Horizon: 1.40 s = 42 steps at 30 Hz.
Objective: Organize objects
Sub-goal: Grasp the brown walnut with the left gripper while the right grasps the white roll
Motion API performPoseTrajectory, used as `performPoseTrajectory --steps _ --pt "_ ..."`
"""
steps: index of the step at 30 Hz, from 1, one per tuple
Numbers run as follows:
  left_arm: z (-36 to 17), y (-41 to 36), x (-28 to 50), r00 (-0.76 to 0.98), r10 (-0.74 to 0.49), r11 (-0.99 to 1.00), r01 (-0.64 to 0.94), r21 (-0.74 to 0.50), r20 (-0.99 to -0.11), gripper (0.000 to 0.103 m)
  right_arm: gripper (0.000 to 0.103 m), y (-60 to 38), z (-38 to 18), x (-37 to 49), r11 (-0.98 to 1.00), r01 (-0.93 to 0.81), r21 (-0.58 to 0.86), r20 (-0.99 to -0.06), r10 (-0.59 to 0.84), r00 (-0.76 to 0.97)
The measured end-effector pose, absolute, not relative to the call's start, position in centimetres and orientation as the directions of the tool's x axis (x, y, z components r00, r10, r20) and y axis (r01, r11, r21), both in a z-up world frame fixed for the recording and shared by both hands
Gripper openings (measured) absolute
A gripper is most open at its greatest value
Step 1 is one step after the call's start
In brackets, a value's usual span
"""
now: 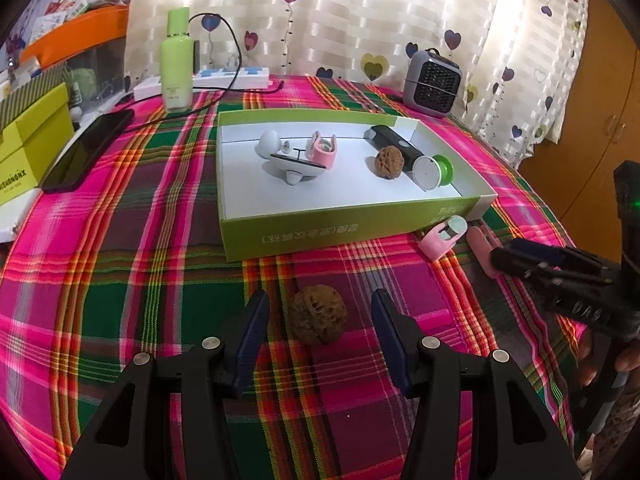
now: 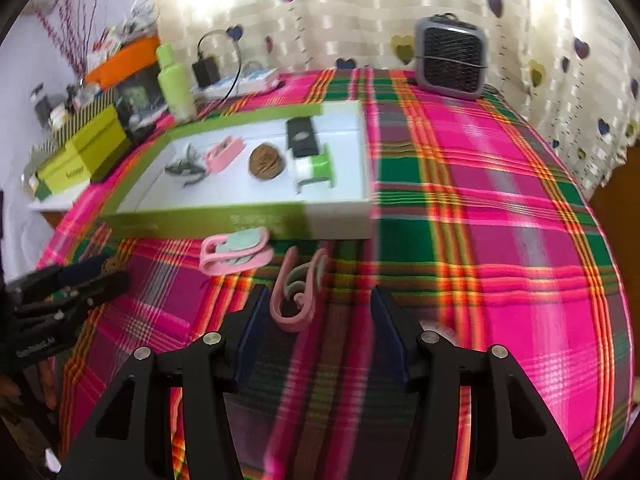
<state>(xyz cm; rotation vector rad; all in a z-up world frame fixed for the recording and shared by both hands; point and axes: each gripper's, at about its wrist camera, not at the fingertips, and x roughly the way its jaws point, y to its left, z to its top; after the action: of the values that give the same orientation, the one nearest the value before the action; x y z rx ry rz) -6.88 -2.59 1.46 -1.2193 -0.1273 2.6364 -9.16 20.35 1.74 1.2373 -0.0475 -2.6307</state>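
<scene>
A brown walnut [image 1: 316, 314] lies on the plaid cloth between the fingers of my left gripper [image 1: 320, 296], which is open with a gap on both sides. My right gripper [image 2: 318, 296] is open too. A pink clip [image 2: 298, 292] lies on the cloth between its fingers, close to the left one. A second pink clip [image 2: 236, 254] rests against the front wall of the green and white box [image 2: 240, 224]. That box [image 1: 320, 232] holds another walnut [image 1: 389, 162], a pink clip [image 1: 322, 152], a white gadget [image 1: 280, 160], a black device [image 1: 394, 144] and a green spool [image 1: 434, 170].
A green bottle [image 1: 176, 60], a power strip [image 1: 232, 78] and a grey heater [image 1: 432, 82] stand along the back by the curtain. A black phone [image 1: 88, 148] and yellow-green boxes [image 1: 32, 148] sit at the left. A wooden cabinet [image 1: 592, 132] is beyond the table's right edge.
</scene>
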Motion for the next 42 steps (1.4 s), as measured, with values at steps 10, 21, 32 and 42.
performPoseTrajectory --steps 10,21,32,42 --pt "1.2 -2.9 -7.1 -0.613 0.27 -0.963 -0.175 -0.205 -0.742 0.052 0.053 23.2 3.0 -8.0 -0.972 0.171 0.162 -0.719 -0.235 -0.654" --pt "1.2 -2.8 -7.2 -0.613 0.261 -0.965 -0.174 -0.195 -0.745 0.052 0.053 25.0 2.0 -7.8 -0.98 0.108 0.167 -0.732 -0.196 -0.652" --pt "1.2 -2.9 -7.3 -0.614 0.256 -0.967 -0.168 -0.192 -0.747 0.049 0.053 24.9 0.8 -7.8 -0.988 0.096 0.122 -0.77 -0.155 -0.619" --pt "1.2 -3.2 -7.4 -0.614 0.251 -0.968 -0.161 -0.193 -0.748 0.028 0.033 24.7 0.9 -7.7 -0.991 0.098 0.092 -0.773 -0.133 -0.62"
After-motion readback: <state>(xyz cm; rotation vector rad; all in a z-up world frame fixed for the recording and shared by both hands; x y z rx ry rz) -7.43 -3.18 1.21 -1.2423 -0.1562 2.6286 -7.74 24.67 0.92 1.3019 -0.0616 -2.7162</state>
